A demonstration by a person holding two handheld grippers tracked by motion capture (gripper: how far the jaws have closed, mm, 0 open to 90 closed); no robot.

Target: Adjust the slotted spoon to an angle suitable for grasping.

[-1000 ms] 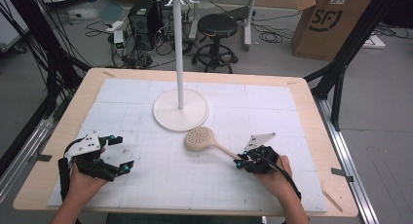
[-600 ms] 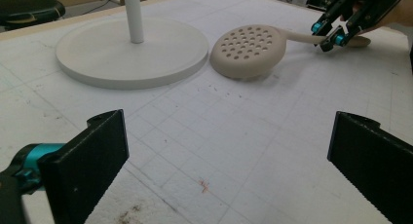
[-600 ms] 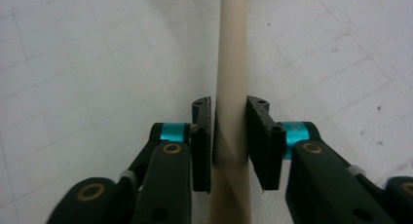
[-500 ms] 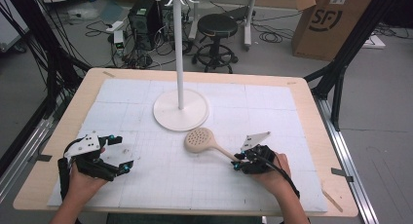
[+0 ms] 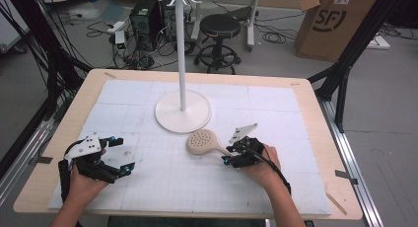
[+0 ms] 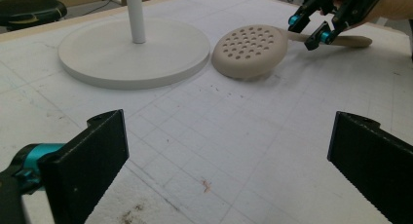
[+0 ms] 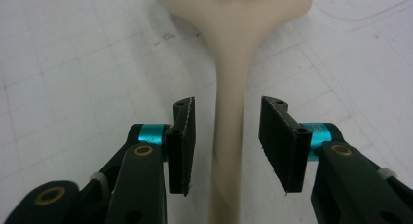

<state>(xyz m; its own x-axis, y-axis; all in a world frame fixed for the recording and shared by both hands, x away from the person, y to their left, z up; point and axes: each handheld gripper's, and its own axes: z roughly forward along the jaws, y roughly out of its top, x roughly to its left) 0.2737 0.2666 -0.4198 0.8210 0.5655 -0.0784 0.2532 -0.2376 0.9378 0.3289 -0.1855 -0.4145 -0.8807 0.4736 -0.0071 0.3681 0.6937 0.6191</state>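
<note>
A beige perforated ladle point(image 5: 201, 140) lies on the white mat, head toward the stand and handle pointing right. My right gripper point(image 5: 227, 155) straddles that handle. In the right gripper view the handle point(image 7: 231, 87) runs between the two pads point(image 7: 184, 141) with a small gap on each side, so the right gripper point(image 7: 228, 131) is open and not clamped. My left gripper point(image 5: 122, 154) rests at the mat's front left, open wide and holding nothing. From the left gripper point(image 6: 229, 136) view the ladle head point(image 6: 251, 49) and the right gripper point(image 6: 307, 31) lie ahead to the right.
A white stand with a round base point(image 5: 183, 112) and a tall pole point(image 5: 181, 49) is at mid-table, just behind the ladle. The mat point(image 5: 148, 187) covers a wooden table point(image 5: 315, 98). Behind the table are a stool, cables and a cardboard box.
My right gripper has edged forward and left along the ladle handle. The ladle and the left gripper have stayed where they were.
</note>
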